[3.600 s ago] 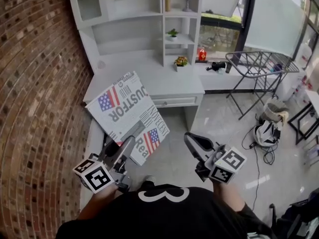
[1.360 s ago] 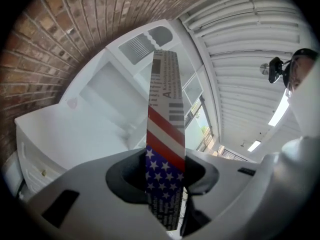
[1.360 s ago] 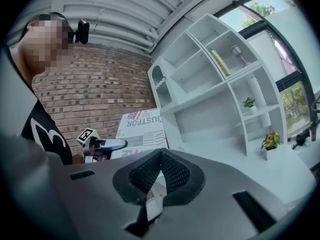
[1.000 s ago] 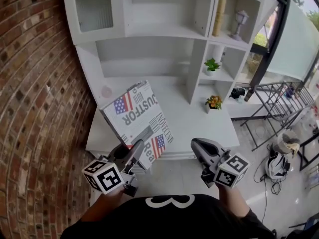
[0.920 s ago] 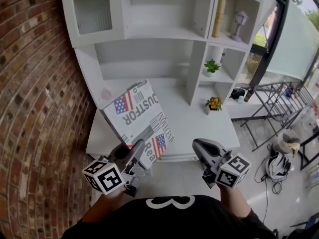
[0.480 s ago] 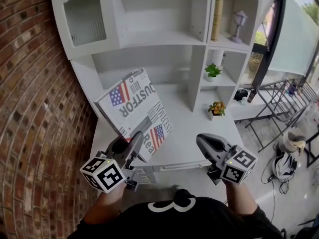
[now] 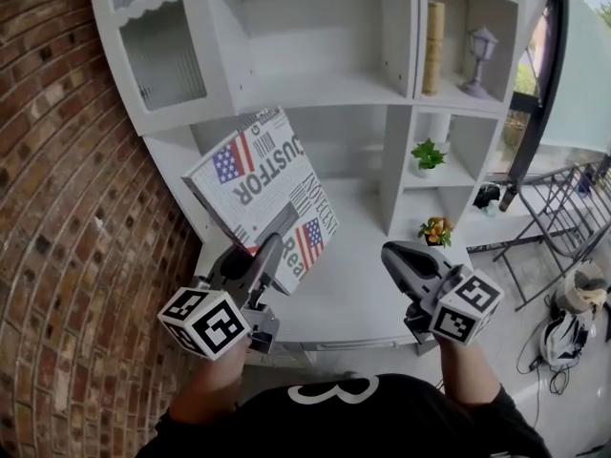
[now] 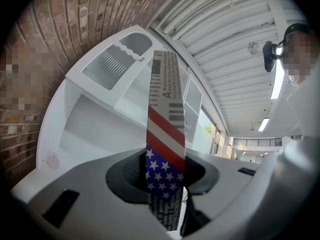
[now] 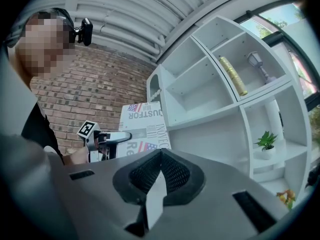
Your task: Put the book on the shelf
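Note:
The book (image 7: 263, 184), a white cover printed with American flags and black lettering, is held tilted in front of the white shelf unit (image 7: 315, 89). My left gripper (image 7: 267, 253) is shut on its lower corner. In the left gripper view the book's edge (image 8: 165, 149) stands upright between the pads, with the shelf unit behind. My right gripper (image 7: 389, 254) hovers over the desk top (image 7: 358, 299) to the right of the book, jaws shut and empty. From the right gripper view, the book (image 9: 145, 126) and left gripper (image 9: 120, 136) appear left of the shelves.
A brick wall (image 7: 67, 208) closes the left side. The ribbed-glass cabinet door (image 7: 162, 51) is at upper left. The right-hand shelves hold a tall yellow book (image 7: 434, 34), a small lantern (image 7: 482, 51), a green plant (image 7: 427, 154) and an orange-flowered pot (image 7: 437, 229). A metal rack (image 7: 563, 208) stands at far right.
The person has come closer to the shelf unit. The left gripper has lifted the book up and forward, from over the desk to in front of the lower shelves. The right gripper moved along, still shut.

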Demonstrator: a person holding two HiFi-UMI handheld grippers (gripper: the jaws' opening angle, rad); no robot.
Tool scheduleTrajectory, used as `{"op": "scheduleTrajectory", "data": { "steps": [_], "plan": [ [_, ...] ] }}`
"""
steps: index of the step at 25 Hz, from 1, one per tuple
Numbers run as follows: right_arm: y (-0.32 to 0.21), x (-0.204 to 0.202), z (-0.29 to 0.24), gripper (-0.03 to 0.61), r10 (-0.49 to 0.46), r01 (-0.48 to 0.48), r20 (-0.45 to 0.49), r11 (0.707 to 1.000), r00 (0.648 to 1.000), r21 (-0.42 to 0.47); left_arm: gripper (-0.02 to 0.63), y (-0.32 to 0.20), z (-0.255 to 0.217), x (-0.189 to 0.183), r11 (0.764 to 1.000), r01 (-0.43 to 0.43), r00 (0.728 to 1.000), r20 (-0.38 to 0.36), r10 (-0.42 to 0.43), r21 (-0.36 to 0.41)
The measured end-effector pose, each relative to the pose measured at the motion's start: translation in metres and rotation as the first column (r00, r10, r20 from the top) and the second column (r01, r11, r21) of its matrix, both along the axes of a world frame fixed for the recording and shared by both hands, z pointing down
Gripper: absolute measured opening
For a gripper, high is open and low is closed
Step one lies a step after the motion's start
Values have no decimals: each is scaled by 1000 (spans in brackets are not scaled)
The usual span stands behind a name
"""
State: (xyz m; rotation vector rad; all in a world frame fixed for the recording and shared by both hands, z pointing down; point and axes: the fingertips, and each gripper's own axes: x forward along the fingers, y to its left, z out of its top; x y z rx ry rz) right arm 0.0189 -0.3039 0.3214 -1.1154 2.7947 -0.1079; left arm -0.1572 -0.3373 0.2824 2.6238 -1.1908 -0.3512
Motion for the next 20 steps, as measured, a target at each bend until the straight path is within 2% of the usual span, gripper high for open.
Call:
{"op": "scheduleTrajectory", "data": {
  "steps": [7, 15, 20],
  "plan": [
    [-43, 14, -19, 3, -67, 67, 3, 997, 998, 28, 152, -39, -41, 18, 996, 55, 998, 16, -57, 69],
    [-77, 22, -31, 3, -130, 130, -1, 989, 991, 70, 152, -74, -78, 26, 990, 91, 996, -20, -90, 105],
    [-90, 25, -34, 3, -161, 161, -10, 983, 987, 91, 152, -90, -102, 30, 979, 128, 991, 8, -131, 160]
  ]
}}
